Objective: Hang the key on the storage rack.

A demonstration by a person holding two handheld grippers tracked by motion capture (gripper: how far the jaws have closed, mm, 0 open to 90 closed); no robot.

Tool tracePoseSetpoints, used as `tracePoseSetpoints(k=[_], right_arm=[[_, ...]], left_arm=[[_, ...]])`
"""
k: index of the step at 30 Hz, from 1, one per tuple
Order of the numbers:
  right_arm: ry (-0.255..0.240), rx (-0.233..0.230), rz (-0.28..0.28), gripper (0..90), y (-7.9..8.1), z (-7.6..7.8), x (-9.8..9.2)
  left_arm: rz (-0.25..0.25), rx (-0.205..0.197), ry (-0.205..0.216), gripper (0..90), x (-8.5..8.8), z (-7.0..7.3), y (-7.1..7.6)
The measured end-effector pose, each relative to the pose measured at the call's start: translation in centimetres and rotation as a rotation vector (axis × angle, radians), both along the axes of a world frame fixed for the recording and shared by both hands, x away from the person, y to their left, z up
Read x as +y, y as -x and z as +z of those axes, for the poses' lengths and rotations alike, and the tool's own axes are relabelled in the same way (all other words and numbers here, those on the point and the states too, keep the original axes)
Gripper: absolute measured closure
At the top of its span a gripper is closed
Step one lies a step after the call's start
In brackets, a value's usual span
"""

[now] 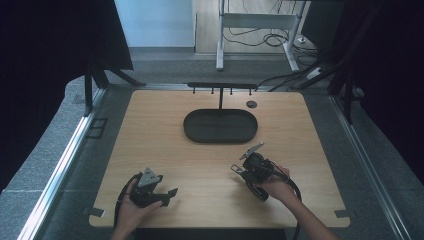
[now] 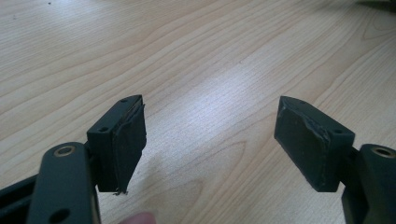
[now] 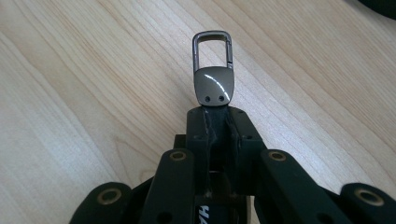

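1. Clasp [image 3: 213, 70], a grey metal piece with a rectangular loop and two small holes, sticks out of the right gripper [image 3: 215, 122]; the jaws are pressed together on its hidden lower end.
2. In the high view the right gripper [image 1: 239, 169] is near the tray [image 1: 220, 126], on the person's side of it and toward its right end, apart from it.
3. The left gripper [image 2: 210, 140] has its jaws spread wide with bare table [image 2: 210, 56] between them.
4. In the high view the left gripper [image 1: 171, 194] lies well apart from the tray, toward the table's near left edge.
5. A rack [image 1: 220, 86] with small hooks stands on a post rising from the tray's far side.
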State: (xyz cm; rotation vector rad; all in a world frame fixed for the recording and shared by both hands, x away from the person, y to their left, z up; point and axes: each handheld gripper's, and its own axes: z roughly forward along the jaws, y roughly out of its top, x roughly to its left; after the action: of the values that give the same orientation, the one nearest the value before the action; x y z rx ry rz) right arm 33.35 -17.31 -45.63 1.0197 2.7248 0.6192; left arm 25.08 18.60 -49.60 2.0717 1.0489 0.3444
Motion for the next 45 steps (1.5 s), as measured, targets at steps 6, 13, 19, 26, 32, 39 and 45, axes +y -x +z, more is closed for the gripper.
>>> tracePoseSetpoints(k=[6,13,19,26,32,39,45], right_arm=[[-0.06,-0.034,-0.034,81.1,0.5,1.0,-1.1],[-0.134,-0.108,-0.065,81.2,1.2,2.8,-2.1],[-0.177,-0.154,-0.093,81.2,1.4,3.9,-2.8],[-0.223,-0.212,-0.111,81.2,1.5,4.4,-3.1],[-0.24,-0.231,-0.111,81.2,1.4,4.8,-3.1],[-0.253,-0.247,-0.116,81.2,1.1,5.2,-3.2],[-0.265,-0.255,-0.131,81.2,0.7,5.2,-3.2]], left_arm=[[-0.004,-0.001,-0.001,25.5,-0.2,0.0,0.0],[-0.002,0.0,-0.002,25.5,-0.2,0.0,0.0],[-0.001,0.001,-0.003,25.5,-0.1,-0.1,0.0],[0.002,0.002,-0.002,25.5,-0.1,-0.1,0.0],[0.0,0.003,-0.003,25.5,-0.1,-0.1,0.0],[-0.001,0.005,-0.005,25.5,0.0,-0.2,-0.1],[0.001,0.003,-0.005,25.5,0.0,-0.2,-0.1]])
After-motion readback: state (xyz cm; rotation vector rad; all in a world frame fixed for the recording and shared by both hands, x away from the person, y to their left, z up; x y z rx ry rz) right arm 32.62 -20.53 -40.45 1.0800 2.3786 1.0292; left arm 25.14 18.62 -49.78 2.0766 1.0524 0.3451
